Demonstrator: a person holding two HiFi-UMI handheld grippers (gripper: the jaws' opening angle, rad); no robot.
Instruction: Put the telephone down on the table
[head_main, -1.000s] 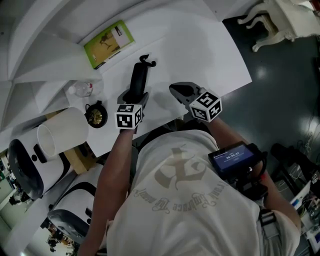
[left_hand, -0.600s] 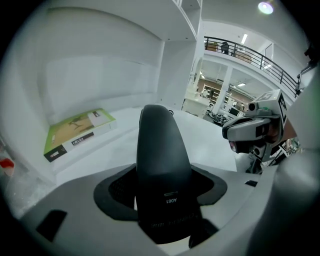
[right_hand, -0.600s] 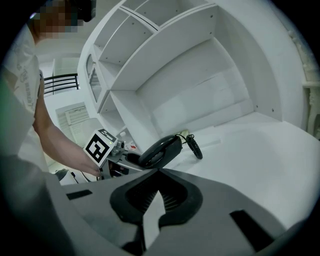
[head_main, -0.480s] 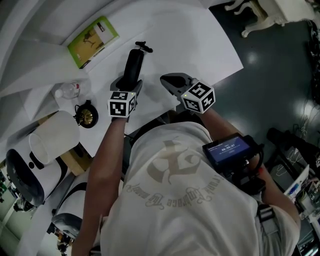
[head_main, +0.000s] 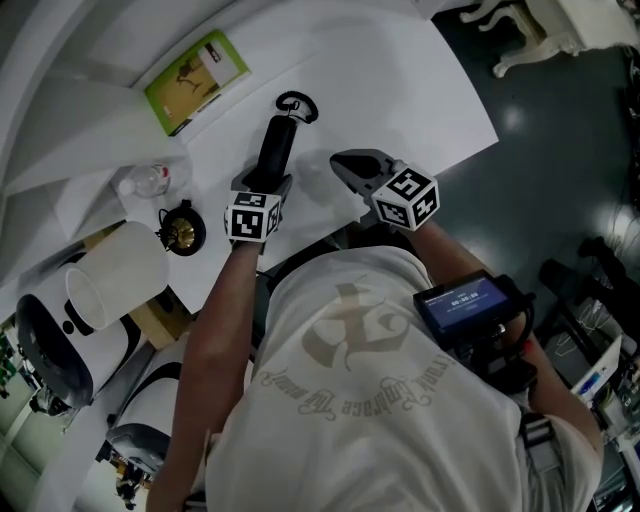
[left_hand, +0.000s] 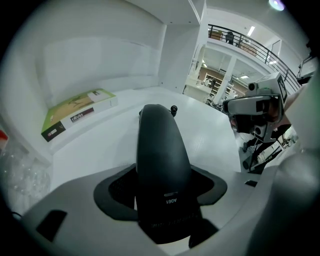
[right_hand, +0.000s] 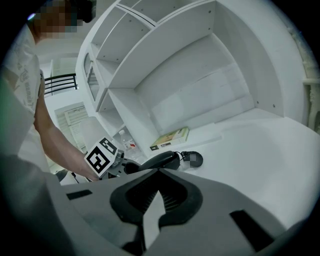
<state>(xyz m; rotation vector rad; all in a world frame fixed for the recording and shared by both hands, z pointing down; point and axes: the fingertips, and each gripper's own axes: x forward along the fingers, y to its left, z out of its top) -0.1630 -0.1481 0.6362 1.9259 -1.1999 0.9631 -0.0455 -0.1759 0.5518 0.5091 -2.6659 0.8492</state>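
Left gripper view looks straight down the length of the telephone (left_hand: 162, 150), a smooth black handset with a rounded back that narrows toward its far end. A small pale label is printed near the end closest to the camera. The left gripper (head_main: 262, 190) has its jaws spread wide, one dark pad against each side of the handset's near end, so they are clamped on the telephone.

From the head view, the handset points away from the person over the white table (head_main: 400, 90), near its middle. A thin black cord (head_main: 297, 103) curls into a loop just past the far tip. Whether the far end touches the tabletop or sits just above it cannot be told from these views.

The right gripper (right_hand: 157, 172) is just beside the handset on the person's right, apart from it. Its jaw tips meet and nothing is between them.

A green book (left_hand: 75, 112) lies flat on a raised ledge at the back left of the table, well apart from the telephone. A clear plastic bottle (head_main: 150, 180) lies on the left part of the table, near the left arm.
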